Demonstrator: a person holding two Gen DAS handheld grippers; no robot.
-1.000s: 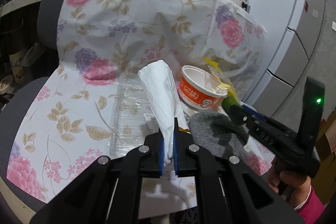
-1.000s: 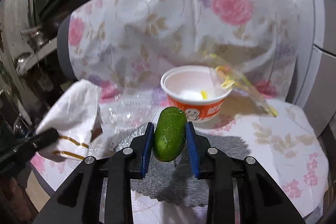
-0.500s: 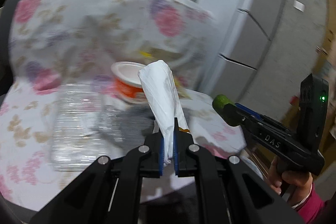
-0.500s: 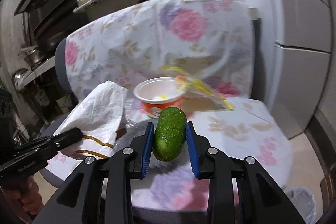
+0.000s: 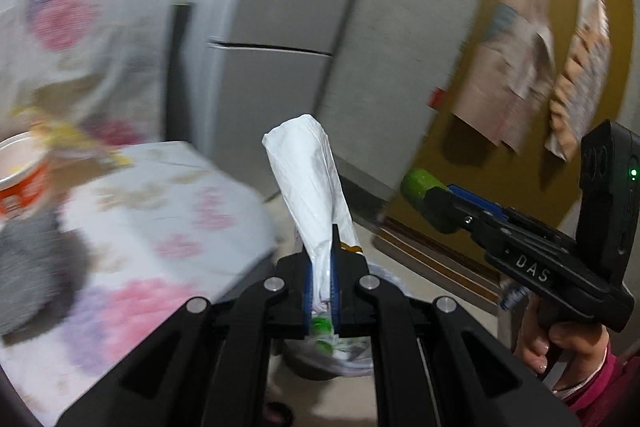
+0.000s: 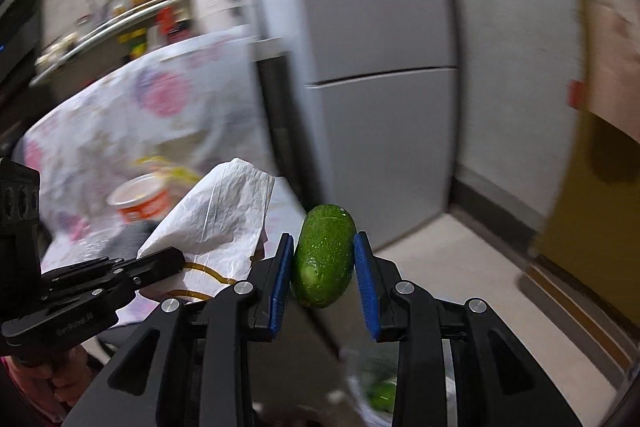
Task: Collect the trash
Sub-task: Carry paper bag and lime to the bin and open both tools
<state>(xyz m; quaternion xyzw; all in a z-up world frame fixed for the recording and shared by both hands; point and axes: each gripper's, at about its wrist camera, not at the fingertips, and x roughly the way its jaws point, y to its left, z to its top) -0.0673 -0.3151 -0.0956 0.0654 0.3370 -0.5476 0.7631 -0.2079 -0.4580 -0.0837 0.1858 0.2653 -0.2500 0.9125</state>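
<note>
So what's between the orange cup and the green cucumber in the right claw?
In the right wrist view, the white plastic bag hangs between the orange cup and cucumber.

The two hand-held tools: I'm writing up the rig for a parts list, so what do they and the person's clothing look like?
Both tools are black plastic with silver bolt heads and blue pads on the fingers. The left tool shows printed lettering on its side in the right wrist view. The right tool has "DAS" printed on its side, a pistol-style handle and an upright black box with a green light. The right hand wears a pink sleeve.
</note>
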